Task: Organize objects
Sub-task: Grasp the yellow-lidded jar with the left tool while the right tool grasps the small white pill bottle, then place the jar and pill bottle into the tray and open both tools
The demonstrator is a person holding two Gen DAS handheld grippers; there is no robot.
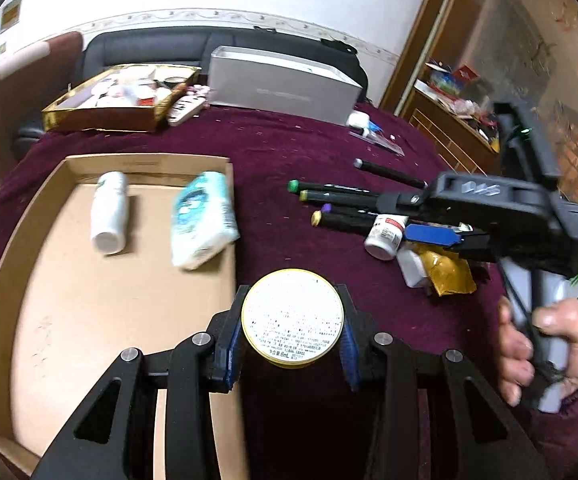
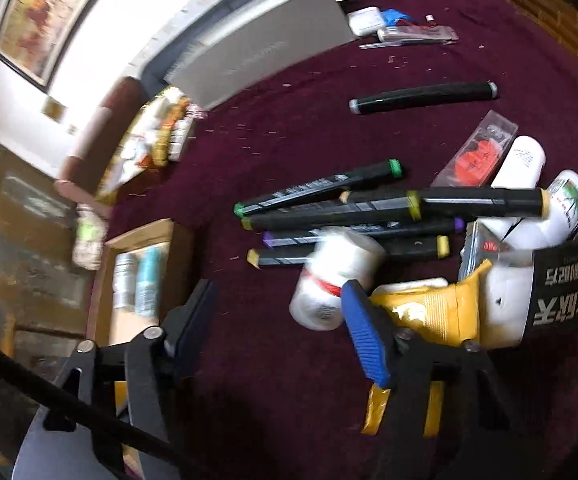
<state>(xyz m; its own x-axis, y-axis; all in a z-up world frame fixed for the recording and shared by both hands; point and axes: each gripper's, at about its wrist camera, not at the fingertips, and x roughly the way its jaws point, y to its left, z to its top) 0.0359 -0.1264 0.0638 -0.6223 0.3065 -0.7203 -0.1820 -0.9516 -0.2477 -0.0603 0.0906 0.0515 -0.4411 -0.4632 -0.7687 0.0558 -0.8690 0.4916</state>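
While my left gripper [image 1: 293, 334] pinches a round tin [image 1: 292, 317] above the maroon cloth [image 1: 289, 148] beside the cardboard tray [image 1: 5, 264], my right gripper [image 2: 277, 328] hangs spread wide over markers [image 2: 329, 216] and a small white bottle [image 2: 329, 280].

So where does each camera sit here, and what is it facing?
Left wrist: behind the left hand-held gripper, shut on a round tin, facing the cardboard tray; the person's hand shows.
Right wrist: behind the right hand-held gripper, open, facing the markers and a white bottle.
Shared: markers, white bottle, tray, maroon cloth.
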